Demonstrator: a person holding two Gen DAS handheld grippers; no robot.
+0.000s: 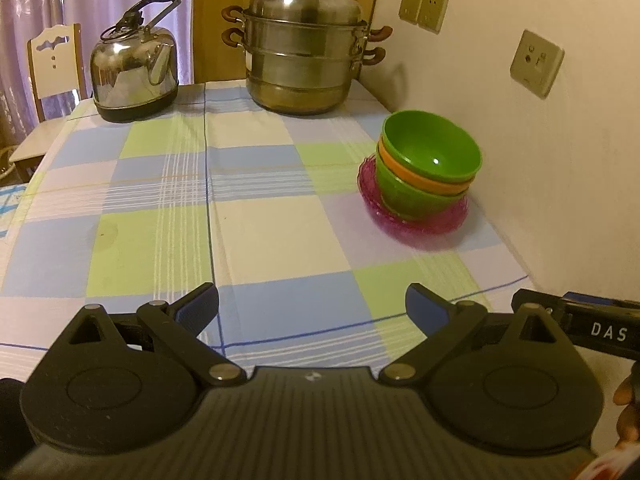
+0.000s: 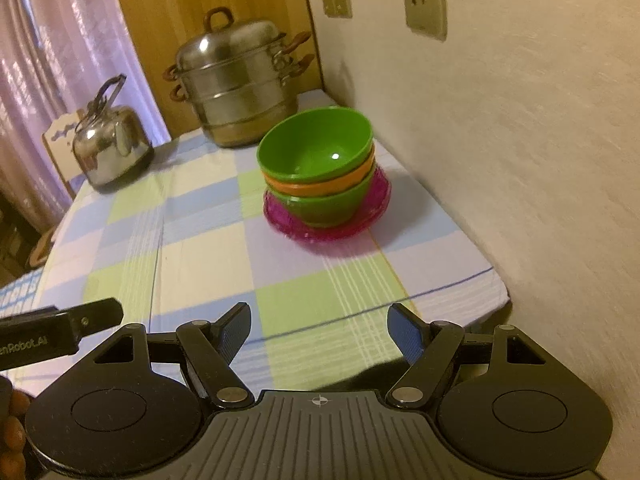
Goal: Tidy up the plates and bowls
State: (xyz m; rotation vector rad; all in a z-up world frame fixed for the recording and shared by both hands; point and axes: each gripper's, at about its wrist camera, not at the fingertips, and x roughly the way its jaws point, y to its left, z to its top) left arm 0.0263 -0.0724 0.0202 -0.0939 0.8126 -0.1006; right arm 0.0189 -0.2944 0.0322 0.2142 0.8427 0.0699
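Looks basically done: three nested plastic bowls (image 2: 316, 168), green-orange-green, sit on the translucent pink plates (image 2: 326, 220) by the wall, on the checked tablecloth (image 2: 200, 248). Left gripper (image 1: 312, 306) and right gripper (image 2: 319, 330) both hang wide open, empty, well short of the stack.

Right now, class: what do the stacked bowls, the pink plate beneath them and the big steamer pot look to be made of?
Bowls: probably plastic, glossy and opaque in flat colour. Pink plate: seemingly translucent plastic or glass, with a ridged rim. Steamer pot: likely stainless steel, with mirror-like reflections.
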